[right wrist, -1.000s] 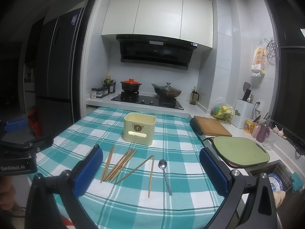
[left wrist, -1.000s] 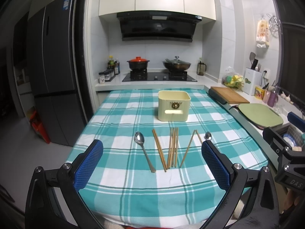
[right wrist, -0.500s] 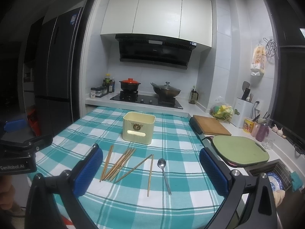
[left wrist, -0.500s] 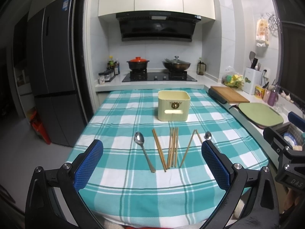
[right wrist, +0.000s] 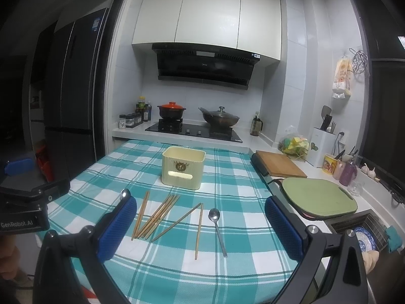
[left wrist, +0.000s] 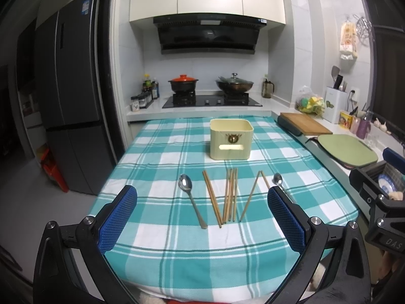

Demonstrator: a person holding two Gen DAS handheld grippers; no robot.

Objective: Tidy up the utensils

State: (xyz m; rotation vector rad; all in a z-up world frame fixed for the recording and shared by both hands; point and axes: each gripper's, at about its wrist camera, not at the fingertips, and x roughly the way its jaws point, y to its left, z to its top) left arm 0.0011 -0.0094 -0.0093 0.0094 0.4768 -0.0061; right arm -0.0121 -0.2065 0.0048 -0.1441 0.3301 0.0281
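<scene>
We hold the left hand-held gripper (left wrist: 202, 214) spread wide and empty above the near edge of the table (left wrist: 157, 266), and the right hand-held gripper (right wrist: 201, 224) is just as wide, gripping nothing. On the checked cloth lie a spoon (left wrist: 190, 198), a loose row of chopsticks (left wrist: 230, 195) and, at the right end, a second spoon (right wrist: 217, 228). A cream box (left wrist: 231, 141) stands upright just behind them, well apart from both grippers.
</scene>
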